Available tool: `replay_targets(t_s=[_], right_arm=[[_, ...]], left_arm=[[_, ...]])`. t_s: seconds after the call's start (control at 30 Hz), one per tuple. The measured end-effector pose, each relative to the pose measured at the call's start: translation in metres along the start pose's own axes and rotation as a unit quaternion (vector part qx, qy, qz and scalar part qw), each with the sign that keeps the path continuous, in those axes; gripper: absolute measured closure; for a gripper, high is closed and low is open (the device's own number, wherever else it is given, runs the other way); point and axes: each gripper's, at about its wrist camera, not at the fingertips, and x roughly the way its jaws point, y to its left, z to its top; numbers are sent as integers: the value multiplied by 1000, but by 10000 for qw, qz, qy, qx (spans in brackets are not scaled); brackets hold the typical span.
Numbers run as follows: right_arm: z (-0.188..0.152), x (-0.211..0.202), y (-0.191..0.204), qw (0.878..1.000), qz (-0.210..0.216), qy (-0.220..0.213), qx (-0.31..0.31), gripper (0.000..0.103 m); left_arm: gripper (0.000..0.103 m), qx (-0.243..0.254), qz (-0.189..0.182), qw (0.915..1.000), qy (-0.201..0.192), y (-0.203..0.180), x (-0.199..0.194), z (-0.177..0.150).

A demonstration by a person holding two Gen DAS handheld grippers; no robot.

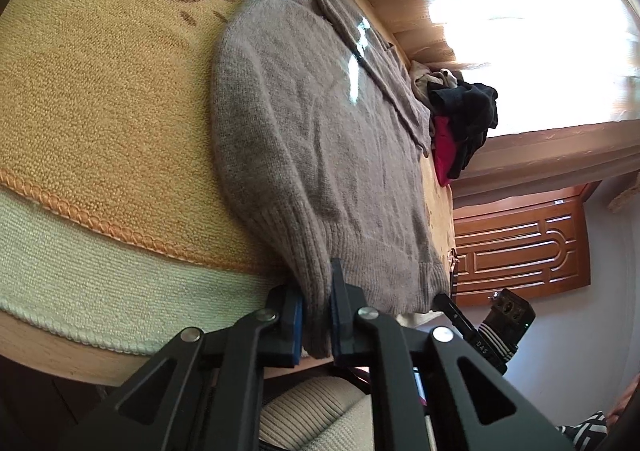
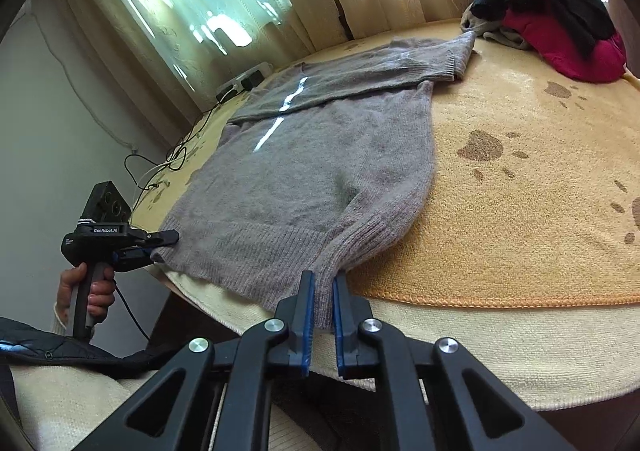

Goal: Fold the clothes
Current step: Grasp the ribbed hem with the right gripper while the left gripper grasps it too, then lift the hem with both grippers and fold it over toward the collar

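grey knitted wool sweater [image 2: 312, 175] lies spread flat across the middle of the frame on a tan looped bed cover with brown paw prints [image 2: 520, 187], its ribbed hem at the near edge. right gripper [image 2: 320, 315] at lower centre pinches the hem between blue pads; left gripper [image 1: 316, 311] likewise clamps its corner of the hem. a heap of black and red clothes [image 2: 552, 11] sits upper right. judging from the shallow bites, the thick knit could slip free when lifted, or an uneven pull could skew the fold.

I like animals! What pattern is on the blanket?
Brown paw prints on the blanket, clearest from the right wrist.
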Motion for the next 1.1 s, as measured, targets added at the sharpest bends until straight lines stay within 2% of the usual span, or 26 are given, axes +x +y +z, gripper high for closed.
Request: replay_targets(t_s=[0.2, 0.33, 0.47, 0.63, 0.8, 1.1], right_arm=[[2, -5, -5, 9996, 215, -116, 135, 93], [10, -15, -9, 9990, 266, -321, 168, 93], [33, -31, -7, 9976, 247, -639, -4, 93], [77, -45, -4, 9933, 178, -1085, -348, 93], [126, -45, -10, 9887, 36, -1420, -488, 93], [220, -14, -37, 9875, -24, -1562, -229, 93]], left_arm=[[93, 164, 134, 9996, -180, -10, -8, -2], [93, 215, -59, 9990, -376, -19, -21, 2], [93, 447, -232, 9961, -728, -38, -40, 15], [93, 753, -472, 9893, -1161, -67, -57, 45], [93, 830, -690, 9833, -1464, -88, -57, 82], [93, 887, -770, 9771, -1774, -118, -45, 170]])
